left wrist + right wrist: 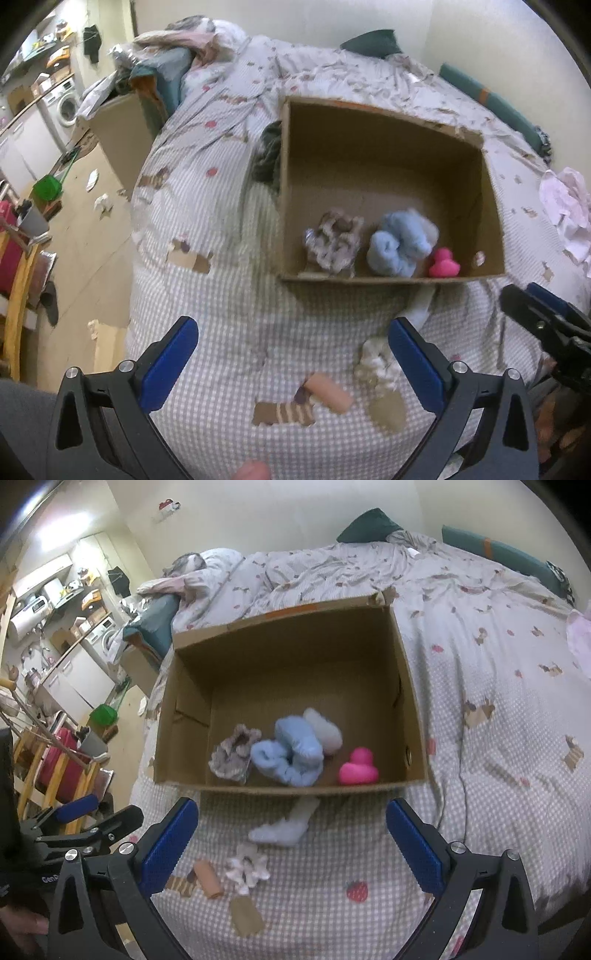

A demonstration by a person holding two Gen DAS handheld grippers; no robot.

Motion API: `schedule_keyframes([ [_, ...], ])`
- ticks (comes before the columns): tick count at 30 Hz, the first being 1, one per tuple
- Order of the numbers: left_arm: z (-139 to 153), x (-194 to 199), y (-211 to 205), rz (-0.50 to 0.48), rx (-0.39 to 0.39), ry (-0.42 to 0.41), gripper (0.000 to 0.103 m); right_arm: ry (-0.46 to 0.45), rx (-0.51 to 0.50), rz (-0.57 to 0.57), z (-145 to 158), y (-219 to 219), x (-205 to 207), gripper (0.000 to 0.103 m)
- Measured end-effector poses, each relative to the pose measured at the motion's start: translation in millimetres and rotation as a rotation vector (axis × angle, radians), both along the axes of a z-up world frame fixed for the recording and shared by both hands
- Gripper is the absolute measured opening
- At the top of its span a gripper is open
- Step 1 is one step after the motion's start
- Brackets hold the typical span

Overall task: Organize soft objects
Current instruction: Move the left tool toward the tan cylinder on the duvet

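An open cardboard box (491, 206) (413, 709) stands on the bed. Inside lie a patterned soft bundle (334, 240) (234, 753), a light blue soft bundle (397, 247) (291, 755) and a pink duck (445, 264) (358, 762). On the bed in front of the box lie a pale blue sock (284, 827) (419, 306), a white fluffy piece (247, 866) (375, 363) and a peach roll (208, 878) (330, 393). My left gripper (295, 369) is open and empty above the peach roll. My right gripper (291, 853) is open and empty above the sock.
The bed has a checked printed cover (498, 775). A pink cloth (565, 210) lies at the right. Dark green pillows (369, 524) lie at the head. A second box (118, 136), piled clothes, a green dustpan (48, 186) and a washing machine (66, 105) are on the left.
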State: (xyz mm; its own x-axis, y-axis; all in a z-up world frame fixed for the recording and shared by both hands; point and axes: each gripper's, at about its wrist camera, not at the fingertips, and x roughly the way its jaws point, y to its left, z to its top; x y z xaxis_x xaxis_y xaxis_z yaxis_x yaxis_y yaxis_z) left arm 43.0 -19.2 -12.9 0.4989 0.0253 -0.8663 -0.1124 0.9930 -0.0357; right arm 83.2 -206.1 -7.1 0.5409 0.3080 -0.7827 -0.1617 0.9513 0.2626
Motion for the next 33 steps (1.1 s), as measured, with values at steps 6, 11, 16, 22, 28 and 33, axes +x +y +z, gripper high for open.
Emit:
schedule_keyframes([
  [6,-16.1,-4.0,11.3,0.059,-0.026,0.060,0.102,0.077,0.057,-0.077,-9.5,-10.0,-8.0,0.103],
  [11,-22.3,-4.3,12.3,0.071,0.012,0.072,0.102,0.123,0.063,-0.141,-14.6,-22.0,-7.0,0.103],
  [16,-30.7,-3.6,19.9,0.095,-0.008,0.107,0.102,0.126,0.038,-0.123,-16.4,-26.0,-9.4,0.103],
  [22,-53.0,-2.1,32.6,0.139,-0.081,0.197,0.102,0.154,0.047,-0.125,-24.1,-36.8,-11.6,0.103],
  [28,-80.7,2.4,29.2,0.135,-0.190,0.303,0.057,0.216,0.070,-0.096,-37.3,-38.6,-9.9,0.103],
  [33,-97.7,10.9,14.1,0.082,-0.274,0.344,0.057,0.250,0.094,-0.051,-44.6,-27.9,-7.0,0.103],
])
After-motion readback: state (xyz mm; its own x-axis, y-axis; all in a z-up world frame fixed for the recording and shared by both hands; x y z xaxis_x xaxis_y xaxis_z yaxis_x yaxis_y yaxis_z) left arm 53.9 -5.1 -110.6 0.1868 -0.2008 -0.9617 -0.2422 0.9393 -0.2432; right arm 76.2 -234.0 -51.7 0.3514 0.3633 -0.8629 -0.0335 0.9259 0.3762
